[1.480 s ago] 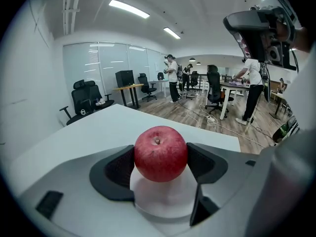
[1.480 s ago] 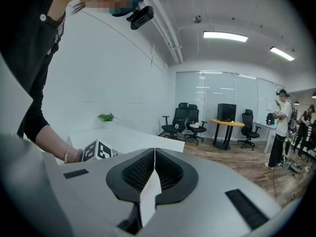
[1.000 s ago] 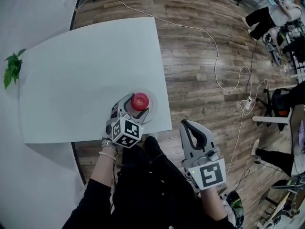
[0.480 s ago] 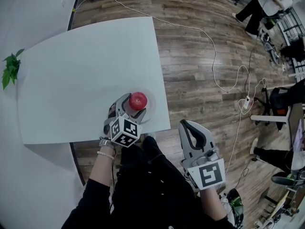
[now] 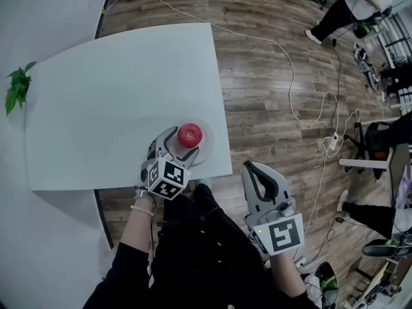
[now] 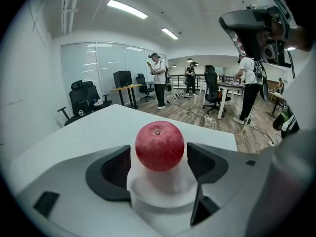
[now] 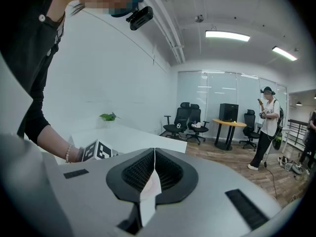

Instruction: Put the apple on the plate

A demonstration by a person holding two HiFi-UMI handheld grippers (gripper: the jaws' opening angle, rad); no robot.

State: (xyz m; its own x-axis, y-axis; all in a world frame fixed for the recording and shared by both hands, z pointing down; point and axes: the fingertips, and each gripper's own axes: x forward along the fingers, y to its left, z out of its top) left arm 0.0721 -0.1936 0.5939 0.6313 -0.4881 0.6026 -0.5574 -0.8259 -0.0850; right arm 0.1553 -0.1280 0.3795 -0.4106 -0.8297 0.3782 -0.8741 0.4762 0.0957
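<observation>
A red apple [image 5: 190,134] sits upright on a white plate [image 5: 206,148] near the table's near right corner. My left gripper [image 5: 182,143] reaches in from the near side with one jaw on each side of the apple. In the left gripper view the apple [image 6: 159,145] rests on the plate [image 6: 158,194], and a narrow gap shows between it and each pad, so this gripper is open. My right gripper [image 5: 255,168] hangs off the table over the person's lap. Its jaws are shut with nothing between them [image 7: 154,154].
The pale table [image 5: 116,89] has its near edge and right edge close to the plate. A small green plant [image 5: 15,89] stands at its far left edge. A white cable [image 5: 290,76] runs across the wooden floor on the right. Office chairs and people are further back.
The head view shifts a little. The apple, the plate and both grippers keep their places.
</observation>
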